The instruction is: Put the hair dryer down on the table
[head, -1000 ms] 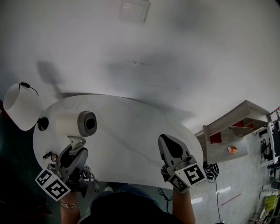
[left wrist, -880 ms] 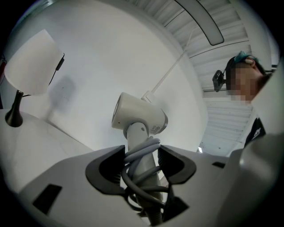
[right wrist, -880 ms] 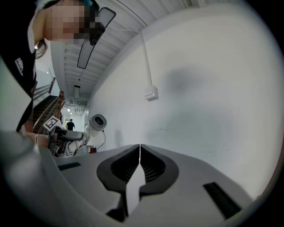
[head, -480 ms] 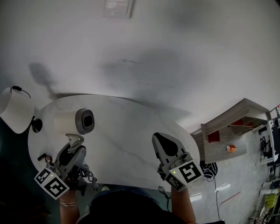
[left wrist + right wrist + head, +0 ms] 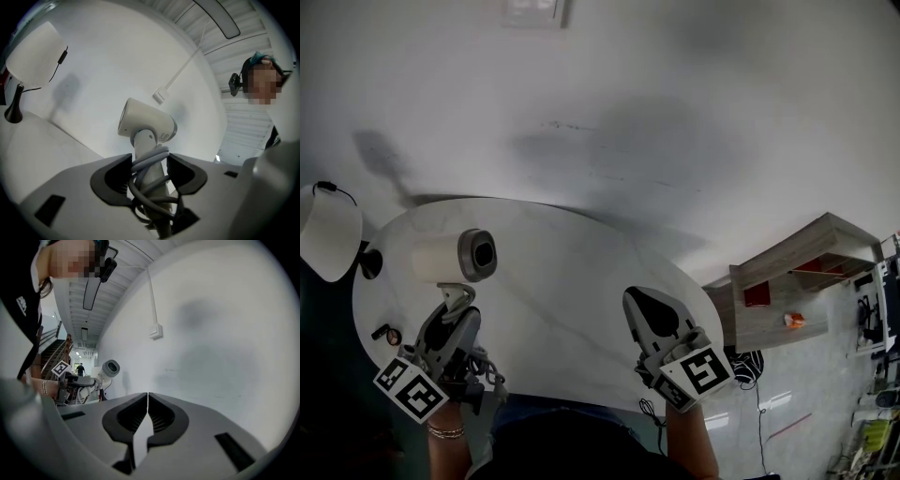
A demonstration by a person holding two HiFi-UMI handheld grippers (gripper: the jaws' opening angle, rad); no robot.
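The white hair dryer (image 5: pixel 450 257) is held above the left part of the round white table (image 5: pixel 553 309), barrel level and its grey nozzle end facing right. My left gripper (image 5: pixel 452 317) is shut on its handle, around which the grey cord (image 5: pixel 149 161) is wound. In the left gripper view the dryer (image 5: pixel 146 123) stands upright out of the jaws. My right gripper (image 5: pixel 649 314) hovers over the table's right side, jaws closed with nothing in them. From the right gripper view the dryer (image 5: pixel 108 369) shows at the far left.
A white lamp (image 5: pixel 326 230) with a dark base (image 5: pixel 368 262) stands at the table's left edge. A small dark object (image 5: pixel 386 334) lies near the front left rim. A wooden shelf unit (image 5: pixel 802 272) stands on the floor to the right. The wall is close behind the table.
The dryer and my left gripper have shifted slightly left and toward me in the head view. My right gripper has drifted a little left too.
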